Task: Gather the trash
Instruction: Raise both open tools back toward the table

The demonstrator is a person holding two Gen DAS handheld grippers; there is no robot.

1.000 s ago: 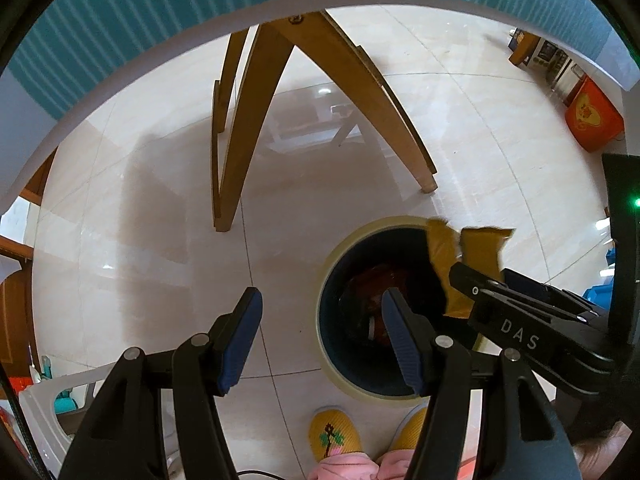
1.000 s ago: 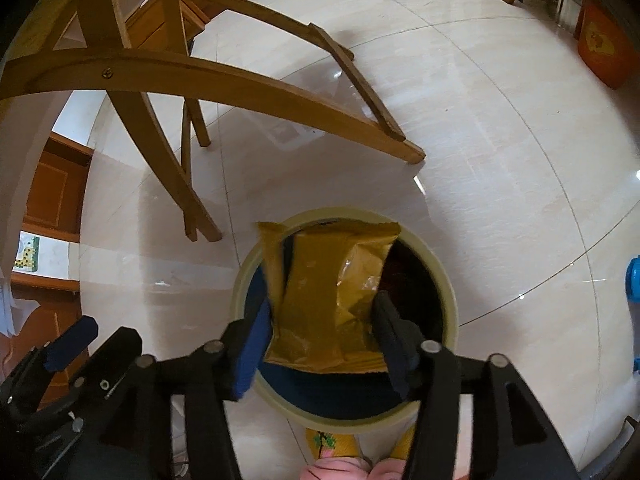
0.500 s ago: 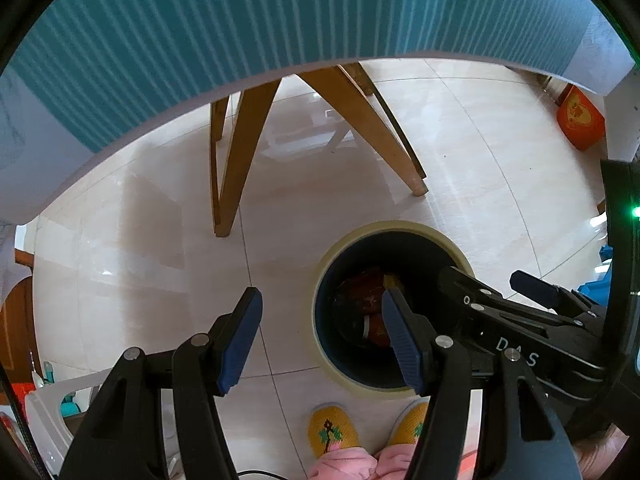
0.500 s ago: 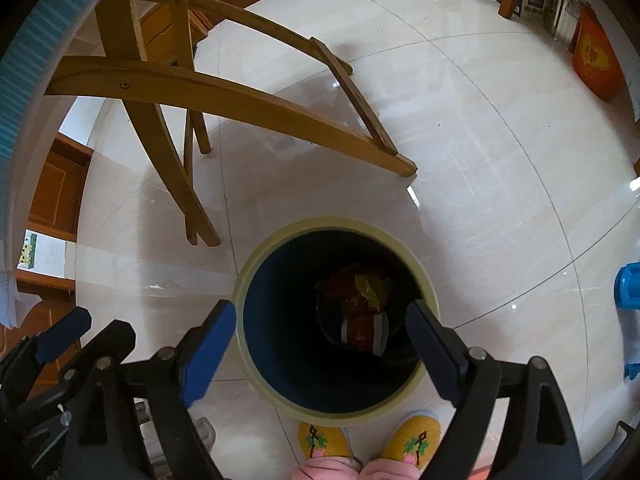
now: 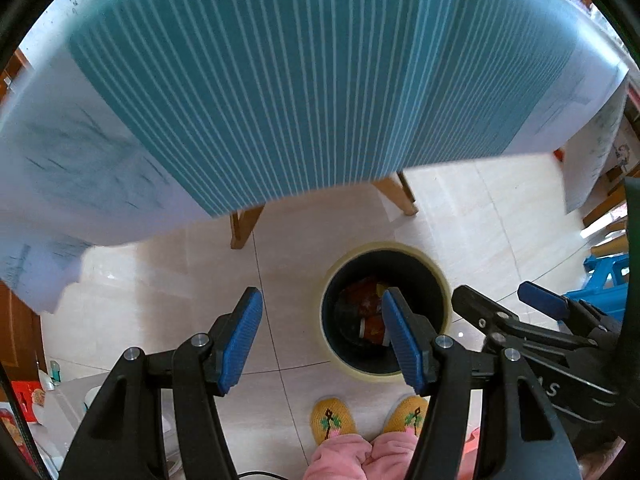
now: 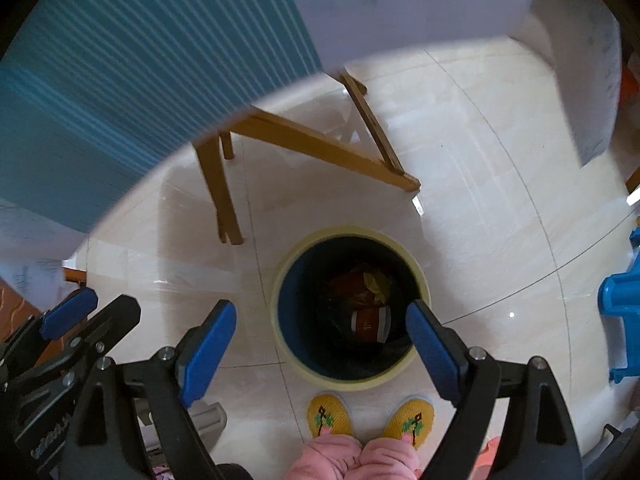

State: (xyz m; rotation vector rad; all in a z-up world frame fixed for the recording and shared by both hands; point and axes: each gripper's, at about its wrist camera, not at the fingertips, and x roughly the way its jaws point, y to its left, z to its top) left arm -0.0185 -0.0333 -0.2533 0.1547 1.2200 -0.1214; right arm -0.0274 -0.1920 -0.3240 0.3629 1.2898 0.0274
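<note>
I see a big cloth (image 5: 304, 92) with teal and white stripes and pale edges. It hangs over a table, up above the round bin (image 6: 416, 272), and it looks blurry. Under it are the light brown wooden table legs (image 6: 304, 140). They stand on the shiny cream tile floor (image 6: 480, 208), just past the bin.

The bin is my main mark. It is dark blue inside with a pale yellow rim, and it stands upright on the floor. The trash is down in the bottom of it: red and brown wrappers (image 6: 370, 322) and a crumpled yellow bit (image 6: 376, 282). I cannot tell more about them, it is dark in there.

To the right of the bin is a bright blue plastic thing (image 6: 618, 312).

My left claw (image 5: 322, 340) is above the bin's left side. Its blue pads are apart and nothing is between them. My right claw (image 6: 320, 342) is right over the bin. Its blue pads stand wide and hold nothing.

Below the bin, close to its rim, are two yellow knitted slippers (image 6: 370, 416) with little tree pictures, and pink fuzzy trouser legs (image 6: 352, 460) of the person.
</note>
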